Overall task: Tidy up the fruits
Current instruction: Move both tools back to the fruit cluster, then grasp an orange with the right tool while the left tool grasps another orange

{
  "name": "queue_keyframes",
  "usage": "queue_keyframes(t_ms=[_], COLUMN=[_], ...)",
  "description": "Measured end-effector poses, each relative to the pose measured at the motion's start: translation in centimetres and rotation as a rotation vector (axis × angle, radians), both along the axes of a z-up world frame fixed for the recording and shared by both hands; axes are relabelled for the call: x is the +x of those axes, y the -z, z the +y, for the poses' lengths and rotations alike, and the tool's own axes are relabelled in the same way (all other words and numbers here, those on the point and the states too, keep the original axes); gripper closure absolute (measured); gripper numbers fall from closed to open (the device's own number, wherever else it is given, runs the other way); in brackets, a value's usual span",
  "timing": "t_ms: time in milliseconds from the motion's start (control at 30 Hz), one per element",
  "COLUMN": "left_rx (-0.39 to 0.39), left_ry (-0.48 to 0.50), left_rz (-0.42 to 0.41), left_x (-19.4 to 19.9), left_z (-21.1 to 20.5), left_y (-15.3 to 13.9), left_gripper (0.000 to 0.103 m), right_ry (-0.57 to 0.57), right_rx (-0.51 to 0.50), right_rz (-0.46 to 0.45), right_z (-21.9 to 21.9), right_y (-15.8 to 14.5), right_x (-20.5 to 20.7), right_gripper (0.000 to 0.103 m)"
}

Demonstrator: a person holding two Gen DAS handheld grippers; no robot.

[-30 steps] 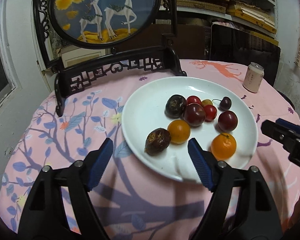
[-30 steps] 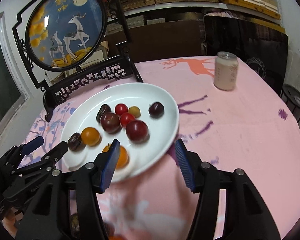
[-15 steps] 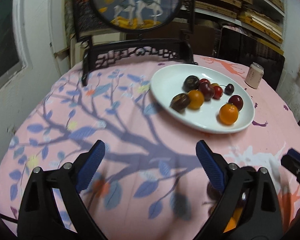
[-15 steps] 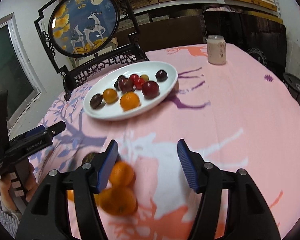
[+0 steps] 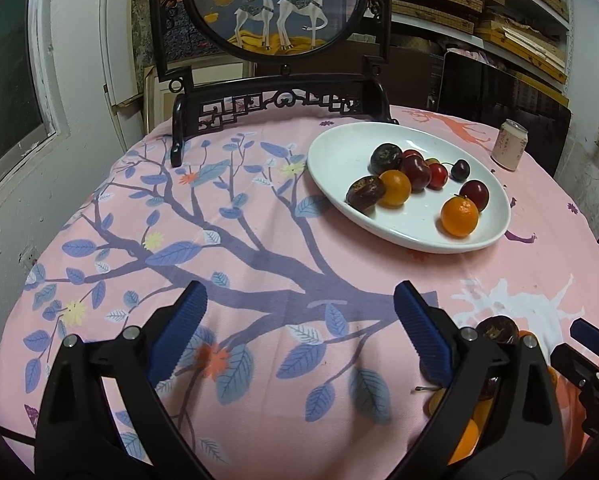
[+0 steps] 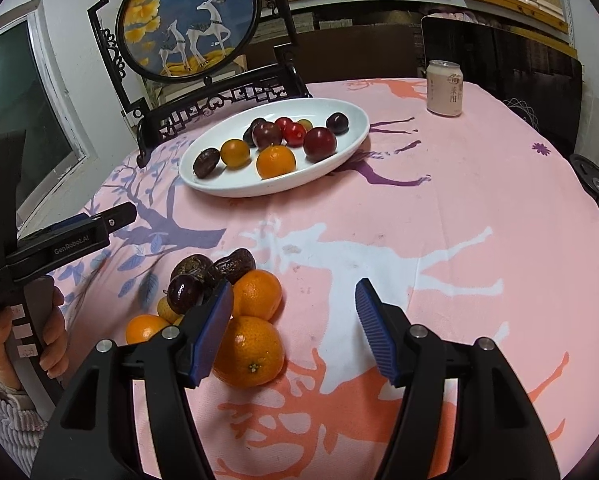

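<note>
A white oval plate [image 5: 339, 148] [image 6: 351, 114] at the far side of the table holds several fruits: oranges [image 5: 459, 216] [image 6: 276, 161], dark plums [image 6: 319, 142], red cherries and brown passion fruit [image 5: 365, 193]. A loose pile of fruit lies on the cloth near me: oranges [image 6: 248, 350] [image 6: 257, 294], a dark plum [image 6: 184, 293] and brown fruits [image 6: 235, 264]. My right gripper [image 6: 295, 326] is open and empty just right of the pile. My left gripper [image 5: 299, 338] is open and empty over bare cloth; the pile [image 5: 497, 330] is partly hidden behind its right finger.
A pink printed tablecloth [image 6: 439, 200] covers the round table. A framed deer screen on a black stand [image 5: 275, 4] [image 6: 187, 28] stands behind the plate. A drink can [image 6: 444, 88] [image 5: 509, 150] stands at the far right. The left gripper's body shows in the right wrist view [image 6: 59, 240].
Both grippers have pulled back from the plate toward the near edge of the table. The loose fruit pile has come into view beside the right gripper.
</note>
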State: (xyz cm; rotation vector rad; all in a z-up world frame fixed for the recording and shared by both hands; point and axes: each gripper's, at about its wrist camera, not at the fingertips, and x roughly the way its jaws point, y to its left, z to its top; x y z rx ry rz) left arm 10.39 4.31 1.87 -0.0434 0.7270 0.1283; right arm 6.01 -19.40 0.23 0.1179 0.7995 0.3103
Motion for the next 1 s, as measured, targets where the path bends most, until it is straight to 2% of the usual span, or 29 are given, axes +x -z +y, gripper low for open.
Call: queue_keyframes(t_ms=[500,700,867,1000], left_rx=[0.002,-0.014,0.0,0.035], left_ry=[-0.01,-0.019,0.019,0.048], left_rz=[0.02,0.023,0.035,0.032], left_x=[0.3,0.2,-0.5,-2.0], left_z=[0.3,0.7,-0.1,-0.7], left_y=[0.4,0.4,0.7,1.0], left_gripper=[0.006,0.005,0.005,0.005], right_ry=[-0.022,-0.032,-0.116,-0.151], right_rx=[-0.027,-0.009,0.043,0.032], right_rz=[0.002,-0.006,0.013,0.046], right_z=[0.6,0.2,0.7,1.3], right_y=[0.4,0.3,0.4,1.0], right_x=[-0.9,-1.9,-2.5,-2.7], right_gripper=[0.038,0.038,0.038,0.038])
